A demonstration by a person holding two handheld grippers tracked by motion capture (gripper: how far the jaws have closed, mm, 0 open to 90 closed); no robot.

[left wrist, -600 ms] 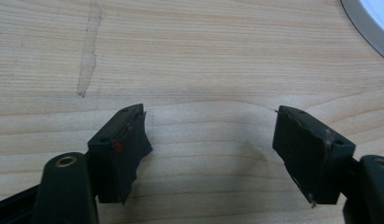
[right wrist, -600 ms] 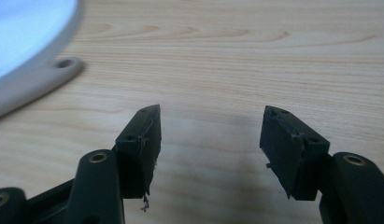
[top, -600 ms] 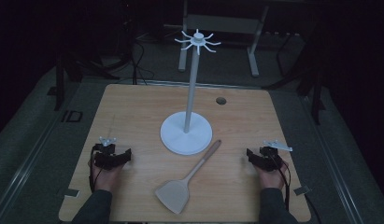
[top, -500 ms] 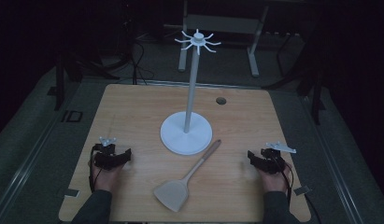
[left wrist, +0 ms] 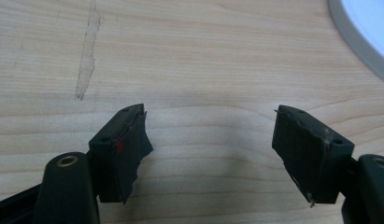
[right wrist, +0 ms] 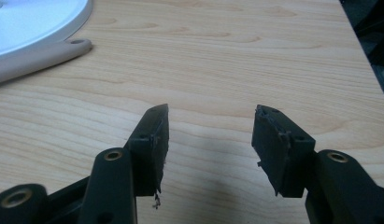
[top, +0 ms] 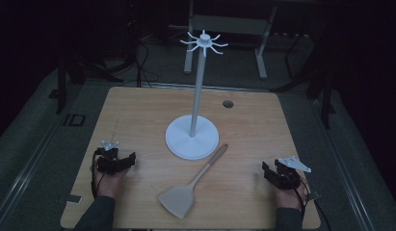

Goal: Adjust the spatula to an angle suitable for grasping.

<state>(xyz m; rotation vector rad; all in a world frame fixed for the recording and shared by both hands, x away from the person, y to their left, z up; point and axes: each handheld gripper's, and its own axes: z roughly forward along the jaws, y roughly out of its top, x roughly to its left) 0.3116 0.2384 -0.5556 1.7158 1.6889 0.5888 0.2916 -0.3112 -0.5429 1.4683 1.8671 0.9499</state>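
Spatula (top: 193,185) flat on table (top: 138,110), between open left tool (top: 119,162), right tool (top: 275,174).

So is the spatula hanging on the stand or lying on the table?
Lying flat on the table: the spatula rests beside the white stand, its handle end at the base.

Room is sitting in near darkness, light falling mostly on the wooden bench (top: 138,110). Bench top is showing pale wood grain, rounded corners, a small dark round hole (top: 228,103) near its far edge, and a pale smear (left wrist: 88,51) in the left gripper view. Grey floor (top: 36,139) is running around the bench, a pale strip (top: 27,163) crossing it at left. Behind, a light metal frame (top: 229,24) with two legs is standing on the floor. Dark cables (top: 142,62) are lying near it. Dark stands (top: 63,82) are flanking both sides. Walls are too dark to tell.
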